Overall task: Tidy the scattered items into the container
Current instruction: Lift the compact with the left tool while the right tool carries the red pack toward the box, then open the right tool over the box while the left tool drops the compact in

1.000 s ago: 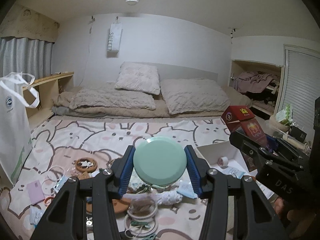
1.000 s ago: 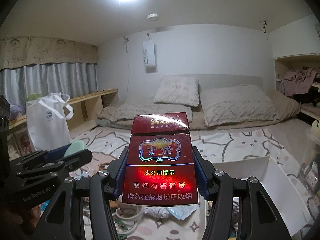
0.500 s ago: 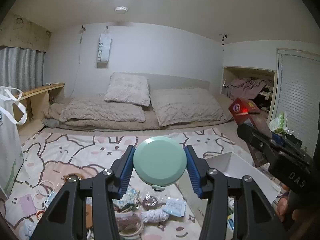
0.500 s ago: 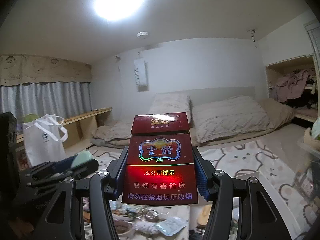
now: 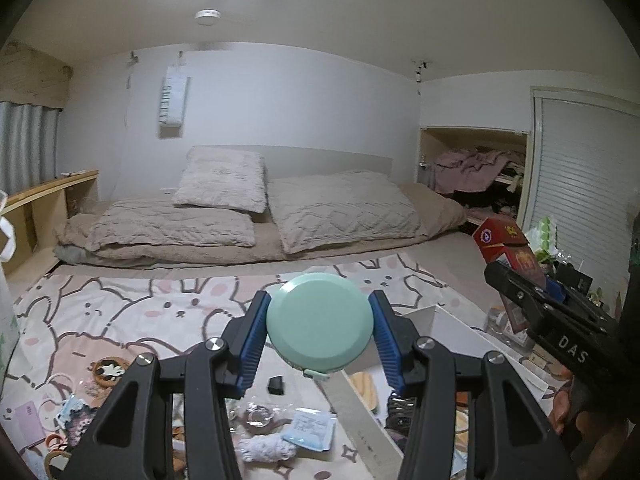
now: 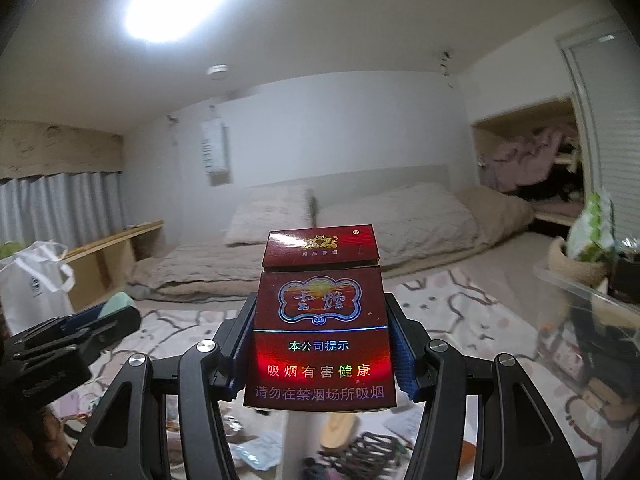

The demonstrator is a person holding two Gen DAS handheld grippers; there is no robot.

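Note:
My left gripper [image 5: 318, 322] is shut on a round mint-green case [image 5: 320, 320], held in the air above the floor mat. My right gripper [image 6: 320, 354] is shut on a red cigarette pack [image 6: 322, 320] with its lid slightly lifted; the pack also shows at the right of the left wrist view [image 5: 506, 248]. The white box container [image 5: 436, 320] lies below, just right of the left gripper, with a wooden piece [image 5: 366, 390] and dark items inside. Scattered items lie on the mat: a blue packet [image 5: 310, 432], a white bundle [image 5: 266, 450], a small black block [image 5: 277, 385].
A bunny-print mat [image 5: 160, 304] covers the floor. A bed with pillows [image 5: 248, 216] stands at the back. A white bag [image 6: 32, 292] is on the left. A clear bin with a plant basket [image 6: 580, 264] stands on the right. More clutter lies at lower left [image 5: 80, 416].
Both grippers have risen and moved right with their loads; the views tilt up toward the ceiling. The white box now lies nearer below the left gripper.

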